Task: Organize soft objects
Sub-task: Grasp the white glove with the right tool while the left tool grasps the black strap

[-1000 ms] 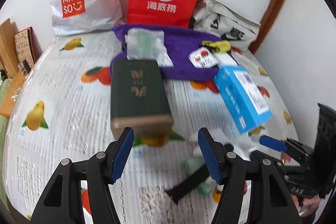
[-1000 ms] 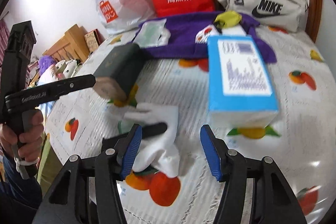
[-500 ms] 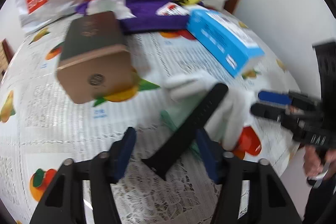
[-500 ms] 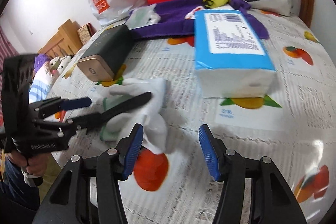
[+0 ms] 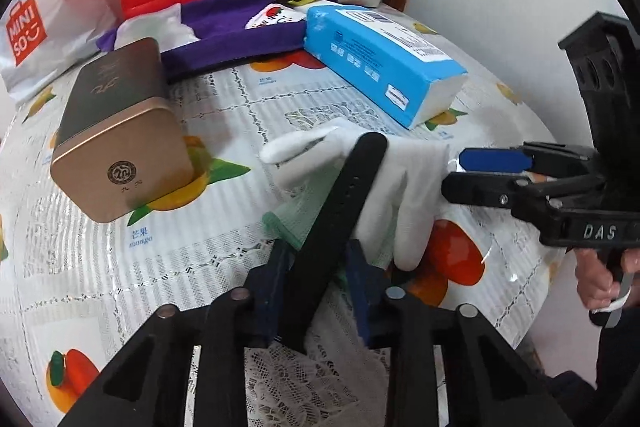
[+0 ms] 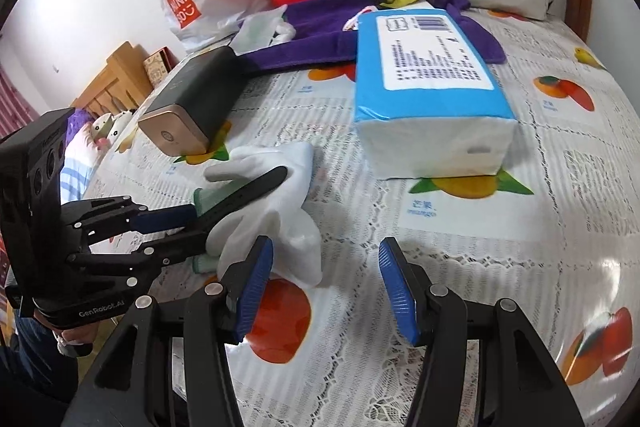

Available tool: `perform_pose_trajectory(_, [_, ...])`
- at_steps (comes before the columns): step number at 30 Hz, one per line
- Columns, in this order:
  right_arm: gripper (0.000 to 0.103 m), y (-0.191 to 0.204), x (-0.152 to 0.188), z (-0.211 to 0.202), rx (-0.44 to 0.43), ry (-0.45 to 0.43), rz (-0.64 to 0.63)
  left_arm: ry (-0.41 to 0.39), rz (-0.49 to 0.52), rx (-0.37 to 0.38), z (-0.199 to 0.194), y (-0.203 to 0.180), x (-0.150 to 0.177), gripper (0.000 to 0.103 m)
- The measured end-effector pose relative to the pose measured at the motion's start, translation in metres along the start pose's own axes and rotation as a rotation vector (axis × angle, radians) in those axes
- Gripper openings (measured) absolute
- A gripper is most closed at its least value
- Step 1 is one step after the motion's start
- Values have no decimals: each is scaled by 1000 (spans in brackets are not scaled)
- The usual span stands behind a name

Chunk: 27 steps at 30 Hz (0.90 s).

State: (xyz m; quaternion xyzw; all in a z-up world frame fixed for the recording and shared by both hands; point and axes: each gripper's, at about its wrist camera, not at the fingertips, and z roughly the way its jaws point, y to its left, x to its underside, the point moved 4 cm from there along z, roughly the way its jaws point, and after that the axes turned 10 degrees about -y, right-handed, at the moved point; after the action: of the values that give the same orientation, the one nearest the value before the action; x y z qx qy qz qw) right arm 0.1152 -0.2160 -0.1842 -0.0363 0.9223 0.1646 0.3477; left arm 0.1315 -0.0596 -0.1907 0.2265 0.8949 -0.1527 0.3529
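Left tool [image 5: 316,283] now clamping black strap [image 5: 340,211], glove [image 5: 404,187] beneath

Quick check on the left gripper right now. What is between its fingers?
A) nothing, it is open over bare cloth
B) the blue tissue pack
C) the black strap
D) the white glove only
C: in the left wrist view the left gripper has its blue pads closed against the near end of the black strap, which lies across the white glove.
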Motion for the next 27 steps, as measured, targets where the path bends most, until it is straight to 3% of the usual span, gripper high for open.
perform_pose_trajectory(4, [56, 5, 1, 3, -17, 10, -3, -16, -43, 3, -8, 4, -2, 19])
perform_pose_trajectory(5, [56, 6, 1, 4, -17, 11, -10, -22, -54, 5, -10, 6, -3, 9])
perform_pose_trajectory(7, [56, 8, 0, 4, -26, 6, -19, -26, -80, 7, -14, 12, -5, 6])
perform_pose_trajectory(17, [56, 21, -12, 15, -50, 4, -62, 4, -62, -35, -6, 21, 2, 6])
perform_pose_trajectory(27, [56, 34, -19, 41, -79, 14, -81, -41, -127, -33, -17, 33, -4, 4])
